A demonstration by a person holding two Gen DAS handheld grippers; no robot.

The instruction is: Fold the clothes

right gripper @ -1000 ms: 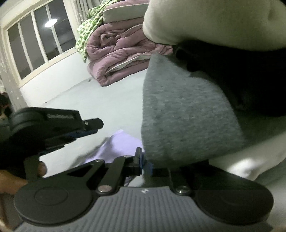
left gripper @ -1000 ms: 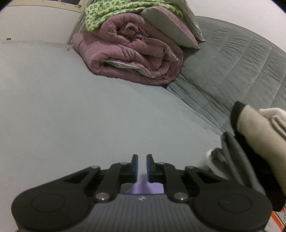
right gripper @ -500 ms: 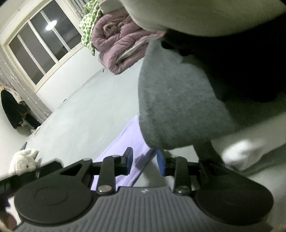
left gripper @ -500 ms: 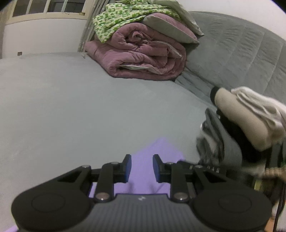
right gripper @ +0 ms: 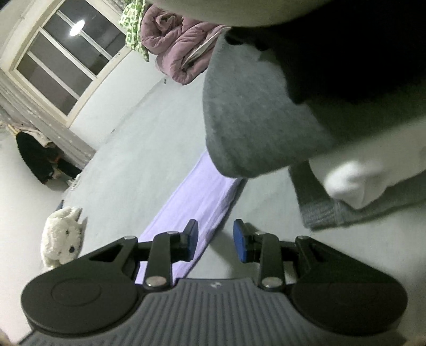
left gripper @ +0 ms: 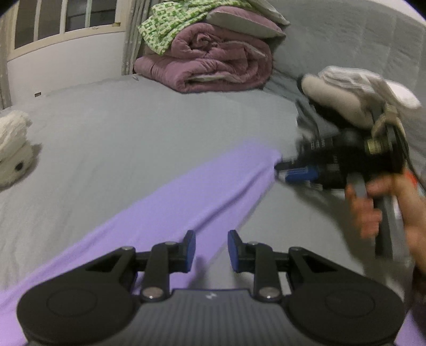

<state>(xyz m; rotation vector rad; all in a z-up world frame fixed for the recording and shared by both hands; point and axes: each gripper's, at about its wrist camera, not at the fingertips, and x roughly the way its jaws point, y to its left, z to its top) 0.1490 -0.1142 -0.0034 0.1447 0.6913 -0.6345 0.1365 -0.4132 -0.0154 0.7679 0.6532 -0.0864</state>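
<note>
Left wrist view looks across a bed (left gripper: pixel 127 117) covered with a smooth grey sheet, with a quilted grey cover rising at the far right and a window (left gripper: pixel 66 24) with pale frames at the back. A rolled mauve duvet (left gripper: pixel 213 64) sits at the far end under a green-and-white patterned cloth (left gripper: pixel 170 21) and a pillow. A white plush toy (left gripper: pixel 13 149) lies at the left edge. The lilac garment (left gripper: pixel 186 197) stretches flat as a long, narrow band from the near left toward the right gripper (left gripper: pixel 295 173), thin and lightly creased along one fold. The left gripper (left gripper: pixel 211 250) hangs over the near part of the garment, its blue-padded fingers (left gripper: pixel 190 250) a modest gap apart with nothing pinched between them. A hand (left gripper: pixel 383 202) grips the right tool's handle, blurred. Right wrist view shows the right gripper (right gripper: pixel 215 242) likewise parted by a moderate gap, empty, with the garment's (right gripper: pixel 202 191) end lying below and beyond its left finger. Just ahead looms a stack of folded clothes (right gripper: pixel 255 117): fuzzy grey knit, something black, cream on top, white beneath. Whether the fingers touch the fabric cannot be told.
</note>
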